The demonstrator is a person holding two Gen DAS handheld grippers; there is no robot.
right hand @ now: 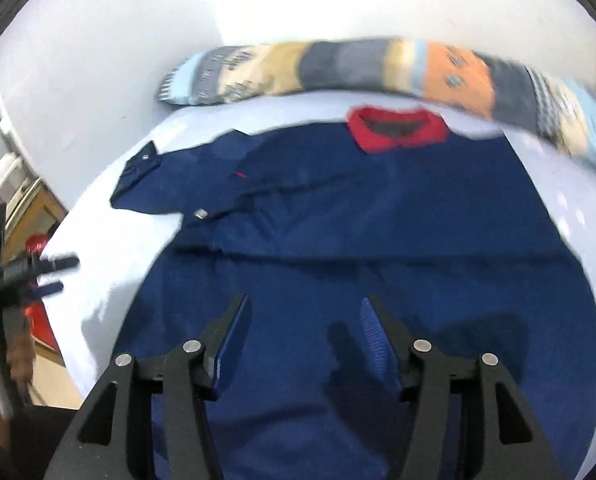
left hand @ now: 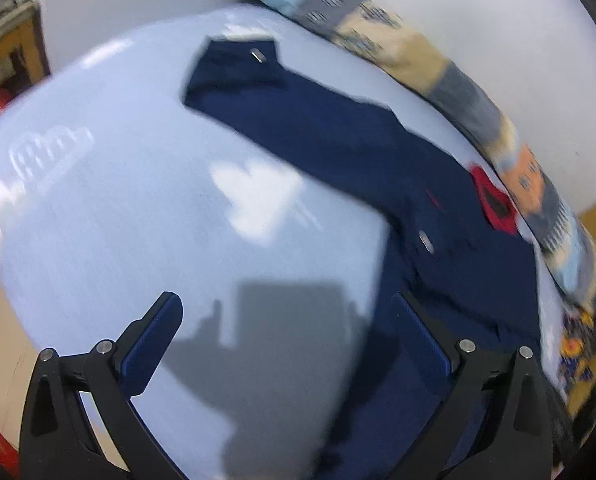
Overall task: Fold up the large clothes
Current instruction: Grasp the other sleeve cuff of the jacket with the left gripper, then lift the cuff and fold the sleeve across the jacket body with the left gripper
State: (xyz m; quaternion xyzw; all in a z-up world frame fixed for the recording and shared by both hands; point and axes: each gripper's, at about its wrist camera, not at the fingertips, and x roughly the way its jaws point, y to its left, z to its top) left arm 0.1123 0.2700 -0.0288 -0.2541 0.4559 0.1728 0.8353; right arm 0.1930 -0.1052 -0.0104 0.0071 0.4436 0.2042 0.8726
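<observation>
Left tool released above pale bed sheet, right tool released over navy garment, only its view shows whole red collar

- Navy shirt w/ red collar lies spread flat on pale bedsheet
- One sleeve stretched out sideways, metal snap at cuff

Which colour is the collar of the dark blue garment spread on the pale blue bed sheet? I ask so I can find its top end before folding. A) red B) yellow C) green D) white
A: the collar at the far end of the dark blue garment is red.
</observation>
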